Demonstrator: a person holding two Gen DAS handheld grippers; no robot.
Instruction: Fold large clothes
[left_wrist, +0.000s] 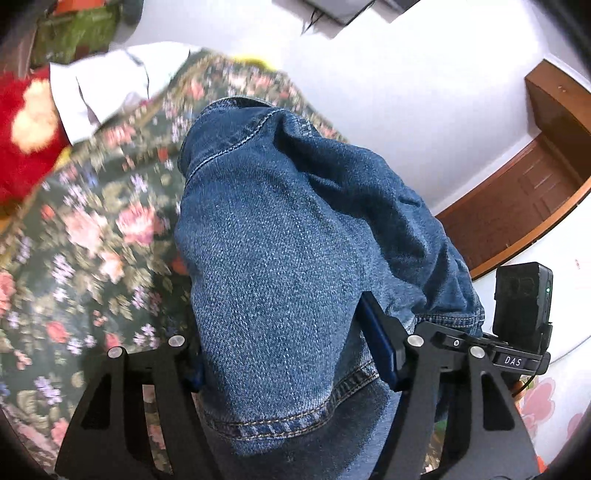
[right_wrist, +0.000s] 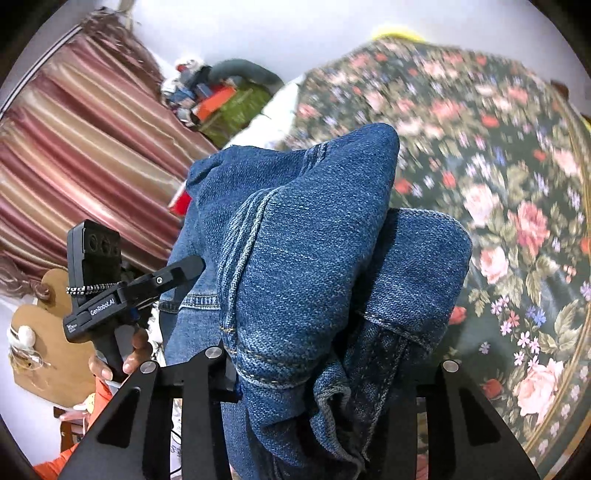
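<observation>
A pair of blue denim jeans (left_wrist: 280, 258) hangs bunched between both grippers, lifted above a bed with a dark floral cover (left_wrist: 74, 240). My left gripper (left_wrist: 291, 354) is shut on the jeans, the denim filling the gap between its fingers near a hem. My right gripper (right_wrist: 325, 369) is shut on another bunched part of the jeans (right_wrist: 314, 258), with seams and a hem draped over it. The left gripper (right_wrist: 177, 277) also shows in the right wrist view, holding the same denim. The right gripper's body (left_wrist: 521, 314) shows at the right of the left wrist view.
The floral bed cover (right_wrist: 498, 184) spreads below. A white cloth (left_wrist: 110, 85) and a red plush item (left_wrist: 26, 129) lie at the bed's far side. A wooden door (left_wrist: 535, 192), a striped curtain (right_wrist: 74, 147) and a clutter pile (right_wrist: 221, 103) surround the bed.
</observation>
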